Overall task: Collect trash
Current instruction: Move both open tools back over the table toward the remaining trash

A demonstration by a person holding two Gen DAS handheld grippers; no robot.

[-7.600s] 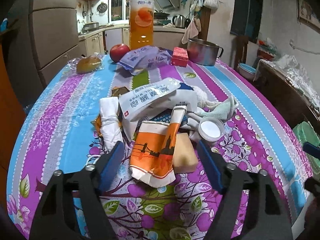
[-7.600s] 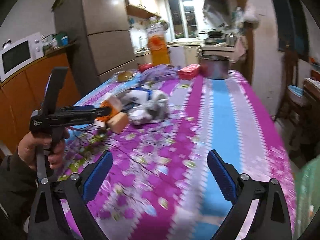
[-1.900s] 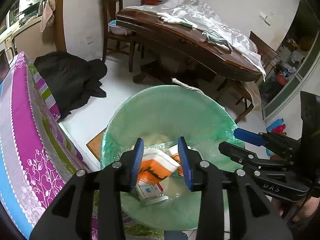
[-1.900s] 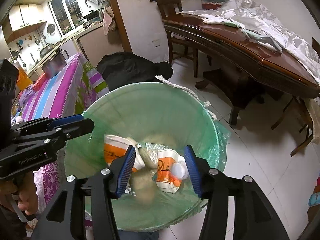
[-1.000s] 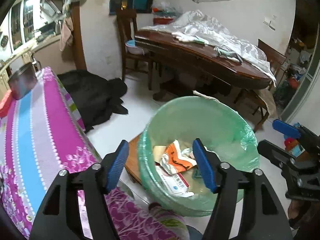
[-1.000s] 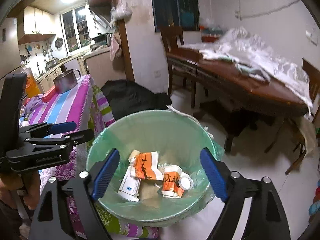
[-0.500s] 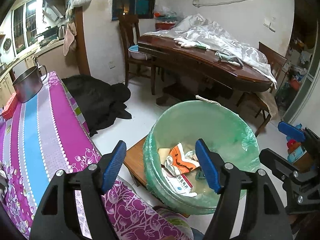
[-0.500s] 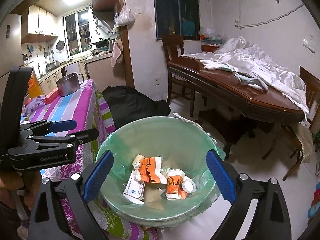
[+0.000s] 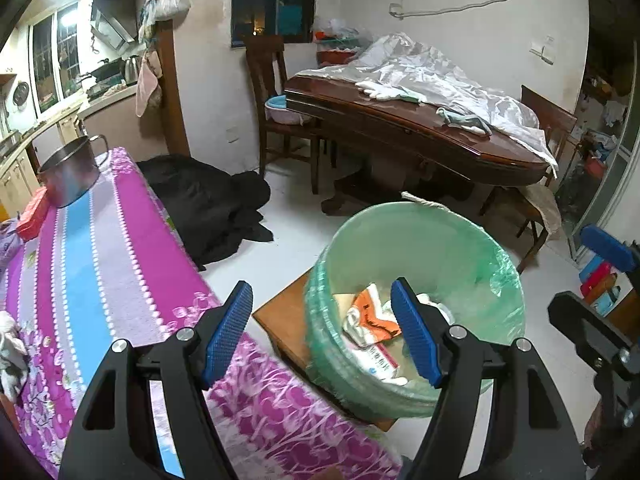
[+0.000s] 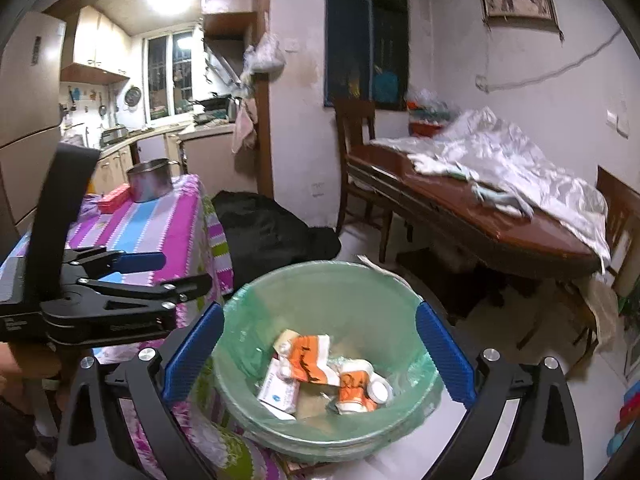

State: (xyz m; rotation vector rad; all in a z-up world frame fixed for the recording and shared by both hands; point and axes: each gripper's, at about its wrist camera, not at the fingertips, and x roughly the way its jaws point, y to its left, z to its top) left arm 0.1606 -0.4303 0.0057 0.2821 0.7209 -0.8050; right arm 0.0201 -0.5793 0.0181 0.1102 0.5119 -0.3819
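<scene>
The left gripper point(image 9: 322, 328) hangs with its blue pads spread wide and nothing between them, above the gap between the table's corner and the bin. The right gripper point(image 10: 316, 356) is likewise released and empty, its jaws framing the bin from above. Both being slack over the opening suggests their loads are already dropped.

The green-lined trash bin point(image 10: 320, 280) stands on the floor just right of the table with the striped purple cloth point(image 9: 104, 248), close enough that trash can be carried straight across. Inside lie an orange-and-white wrapper point(image 10: 310, 358), a white-and-blue packet point(image 10: 280, 390) to its left, and an orange paper cup point(image 10: 354, 386) on its side to the right.

At the table's far end stand a steel pot point(image 9: 70, 174) and a red box point(image 9: 34, 214); more trash likely remains on the table.
</scene>
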